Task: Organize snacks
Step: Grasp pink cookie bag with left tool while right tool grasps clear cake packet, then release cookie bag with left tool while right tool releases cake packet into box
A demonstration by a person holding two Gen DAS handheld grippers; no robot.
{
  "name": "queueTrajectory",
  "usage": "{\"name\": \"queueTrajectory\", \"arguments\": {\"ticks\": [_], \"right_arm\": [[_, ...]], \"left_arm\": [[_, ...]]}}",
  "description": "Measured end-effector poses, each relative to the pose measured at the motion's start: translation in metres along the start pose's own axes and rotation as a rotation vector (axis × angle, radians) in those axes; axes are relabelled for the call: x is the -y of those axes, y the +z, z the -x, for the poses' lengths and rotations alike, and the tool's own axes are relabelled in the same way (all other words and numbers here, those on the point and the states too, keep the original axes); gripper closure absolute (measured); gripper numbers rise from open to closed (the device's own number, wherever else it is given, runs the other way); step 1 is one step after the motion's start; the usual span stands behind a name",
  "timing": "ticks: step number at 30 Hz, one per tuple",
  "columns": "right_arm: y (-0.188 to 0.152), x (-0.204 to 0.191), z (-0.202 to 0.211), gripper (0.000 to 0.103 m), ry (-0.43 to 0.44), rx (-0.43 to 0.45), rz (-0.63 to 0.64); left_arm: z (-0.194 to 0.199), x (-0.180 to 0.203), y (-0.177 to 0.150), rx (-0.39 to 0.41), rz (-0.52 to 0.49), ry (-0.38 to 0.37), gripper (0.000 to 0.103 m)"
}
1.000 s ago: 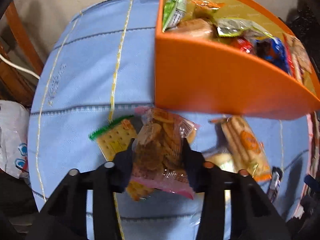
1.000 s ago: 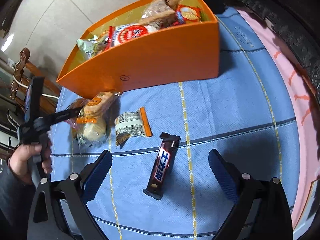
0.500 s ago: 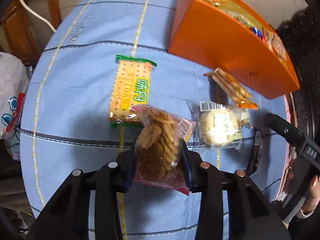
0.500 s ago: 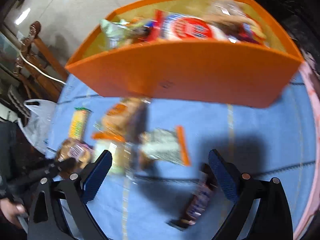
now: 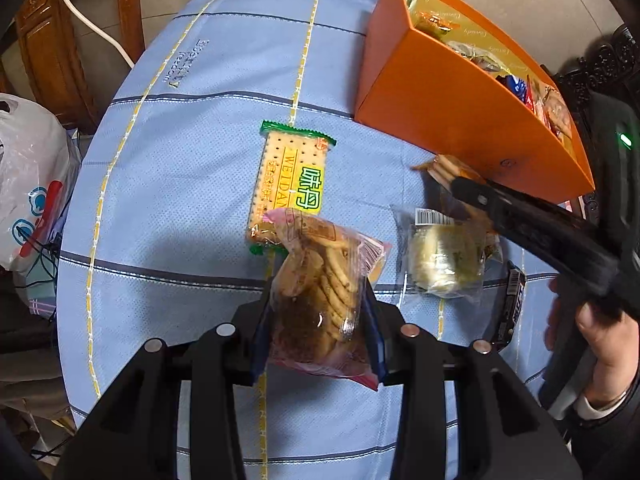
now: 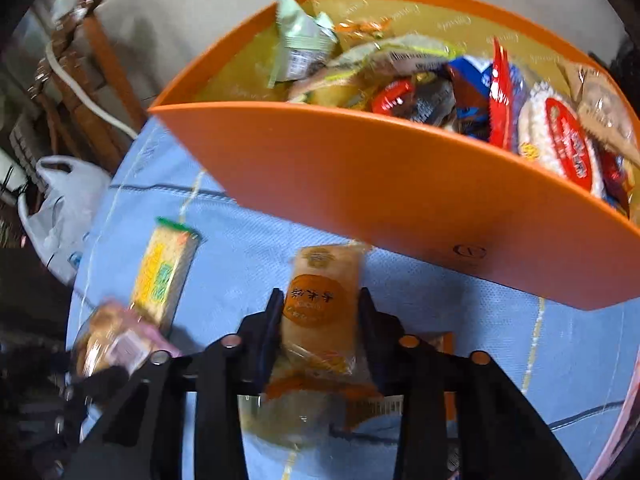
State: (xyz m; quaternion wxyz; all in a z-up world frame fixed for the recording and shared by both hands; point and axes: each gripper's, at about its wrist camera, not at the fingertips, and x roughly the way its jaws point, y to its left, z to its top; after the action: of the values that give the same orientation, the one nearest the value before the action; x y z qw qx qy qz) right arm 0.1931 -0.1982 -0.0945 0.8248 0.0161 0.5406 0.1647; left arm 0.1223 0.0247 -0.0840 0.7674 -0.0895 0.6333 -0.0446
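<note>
My left hand-held gripper [image 5: 318,332] holds a cookie bag [image 5: 320,292] tight above the table [image 5: 192,168]. My right hand-held gripper [image 6: 318,320] is closing on an orange snack pack [image 6: 320,312] near the orange box [image 6: 400,192].

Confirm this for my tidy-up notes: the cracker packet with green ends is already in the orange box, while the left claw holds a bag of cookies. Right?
Not quite. The cracker packet with green ends lies flat on the blue tablecloth, beside the orange box, not in it; the left wrist view shows this. The left claw does hold the bag of cookies.
</note>
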Motion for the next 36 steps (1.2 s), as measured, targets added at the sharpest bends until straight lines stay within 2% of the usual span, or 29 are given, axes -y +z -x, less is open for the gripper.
{"name": "queueTrajectory", "arguments": {"ticks": [2, 7, 12, 17, 21, 30, 31, 32, 33, 35, 36], "right_arm": [[-0.008, 0.011, 0.022, 0.068, 0.035, 0.033, -0.029], [-0.026, 0.033, 0.07, 0.068, 0.057, 0.1, -0.043], [-0.034, 0.058, 0.113, 0.068, 0.043, 0.181, -0.071], [-0.013, 0.085, 0.16, 0.068, 0.006, 0.303, -0.092], [0.014, 0.099, 0.177, 0.068, -0.026, 0.369, -0.102], [0.076, 0.115, 0.165, 0.066, -0.066, 0.422, -0.121], [0.083, 0.116, 0.159, 0.062, -0.105, 0.431, -0.135], [0.084, 0.116, 0.155, 0.037, -0.135, 0.43, -0.146], [0.083, 0.115, 0.154, 0.023, -0.165, 0.445, -0.166], [0.072, 0.114, 0.157, 0.019, -0.169, 0.49, -0.173], [0.067, 0.113, 0.156, 0.019, -0.16, 0.482, -0.166]], "left_arm": [[0.001, 0.0, 0.001, 0.003, 0.006, -0.004, 0.065], [0.015, 0.011, 0.005, 0.039, -0.033, -0.028, 0.065], [0.041, 0.038, 0.02, 0.096, -0.093, -0.067, 0.065], [0.077, 0.077, 0.054, 0.202, -0.171, -0.112, 0.065], [0.095, 0.106, 0.087, 0.272, -0.201, -0.138, 0.065], [0.088, 0.155, 0.161, 0.32, -0.219, -0.148, 0.063], [0.085, 0.157, 0.165, 0.319, -0.197, -0.139, 0.052], [0.081, 0.159, 0.172, 0.326, -0.155, -0.116, 0.036], [0.078, 0.159, 0.174, 0.332, -0.138, -0.095, 0.004], [0.077, 0.159, 0.171, 0.343, -0.147, -0.065, 0.005], [0.076, 0.156, 0.166, 0.34, -0.161, -0.079, 0.005]]}}
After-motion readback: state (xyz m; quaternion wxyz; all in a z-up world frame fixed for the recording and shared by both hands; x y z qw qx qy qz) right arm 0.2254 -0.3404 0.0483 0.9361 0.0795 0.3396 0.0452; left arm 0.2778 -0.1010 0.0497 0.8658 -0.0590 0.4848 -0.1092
